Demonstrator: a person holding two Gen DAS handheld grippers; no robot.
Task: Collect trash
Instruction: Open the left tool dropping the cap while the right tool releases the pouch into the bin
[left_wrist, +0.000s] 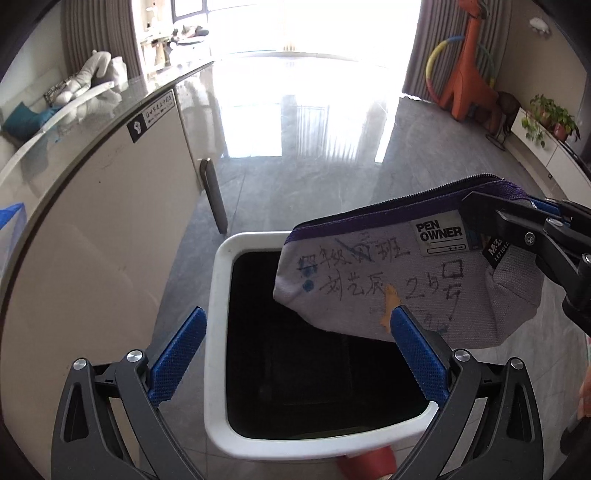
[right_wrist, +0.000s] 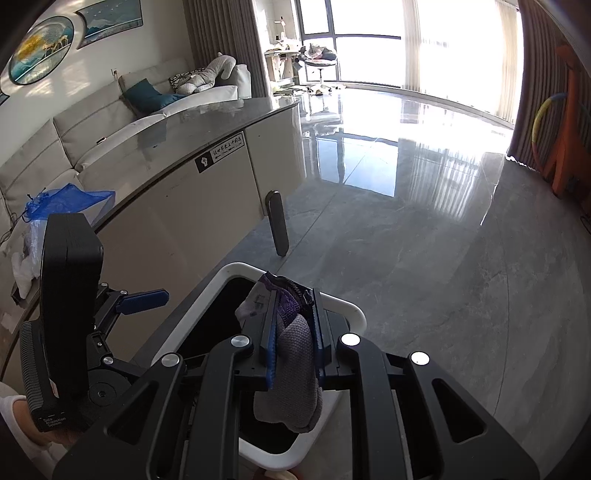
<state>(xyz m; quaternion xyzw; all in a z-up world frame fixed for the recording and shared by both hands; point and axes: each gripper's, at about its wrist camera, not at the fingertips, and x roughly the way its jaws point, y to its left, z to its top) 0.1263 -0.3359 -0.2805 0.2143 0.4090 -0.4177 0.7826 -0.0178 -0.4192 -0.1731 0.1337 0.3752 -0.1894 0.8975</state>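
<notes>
Two views over one glossy grey stone floor (right_wrist: 424, 258). Beside it, a curved desk (left_wrist: 110, 206) with pale matte panels and a polished dark top. Below, a white-rimmed trash bin (left_wrist: 218, 332), rounded rectangle, black inside. Hanging over its mouth, a grey woven-canvas pencil case (left_wrist: 406, 280), purple zipper band, handwriting and a "PEN OWNER" label legible only from the left wrist. Right gripper (right_wrist: 295, 332) clamped on the case's zipper end, blue ribbed pads pressing fabric. Left gripper (left_wrist: 295, 354) spread wide, holding nothing. Blurred red object (left_wrist: 365, 461) near the bin, possibly a cap.
</notes>
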